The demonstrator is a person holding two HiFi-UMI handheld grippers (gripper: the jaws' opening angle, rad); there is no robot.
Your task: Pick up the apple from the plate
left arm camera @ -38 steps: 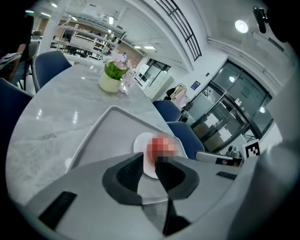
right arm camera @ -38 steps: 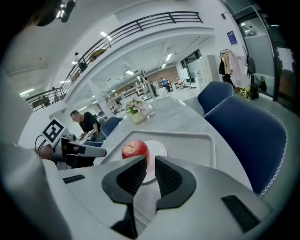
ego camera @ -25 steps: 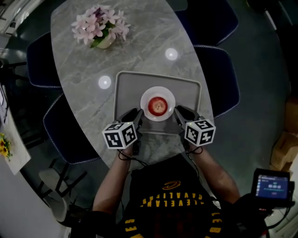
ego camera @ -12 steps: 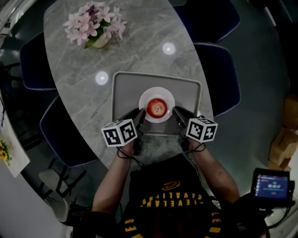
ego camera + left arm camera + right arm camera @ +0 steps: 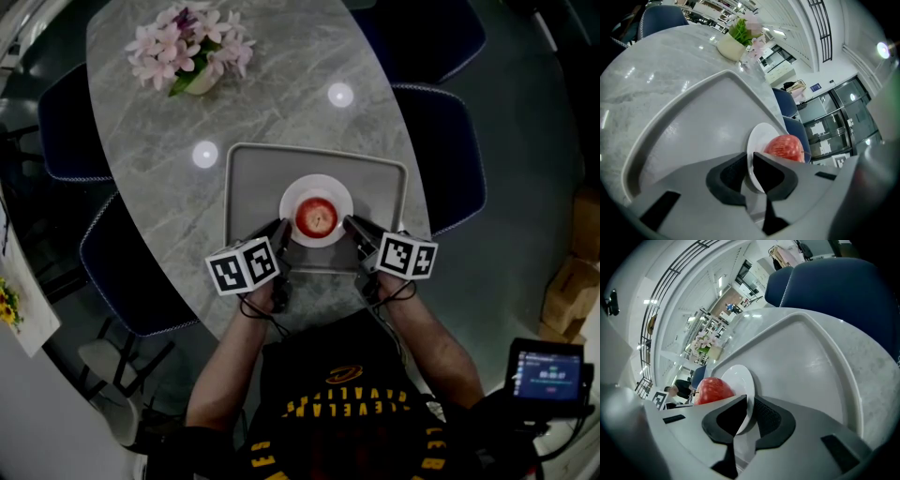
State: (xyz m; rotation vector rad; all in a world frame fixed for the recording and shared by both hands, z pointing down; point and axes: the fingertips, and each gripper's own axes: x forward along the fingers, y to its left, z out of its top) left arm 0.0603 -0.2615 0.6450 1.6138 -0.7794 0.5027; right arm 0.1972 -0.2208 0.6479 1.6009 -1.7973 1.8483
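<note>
The right hand-held gripper [image 5: 750,402] hides the apple's [image 5: 714,389] lower half.

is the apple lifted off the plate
No, the apple sits on the white plate in the grey tray.

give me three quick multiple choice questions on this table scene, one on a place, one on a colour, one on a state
1. Where does the white round plate sit? A on the floor B in the grey rectangular tray C on a shelf
2. What colour is the round apple? A green B yellow C red
3. What is the apple's state? A resting on the plate B lifted clear C cut in halves
Answers: B, the tray's rim runs all round the plate; C, its skin shows red; A, it sits on the plate in both gripper views.
</note>
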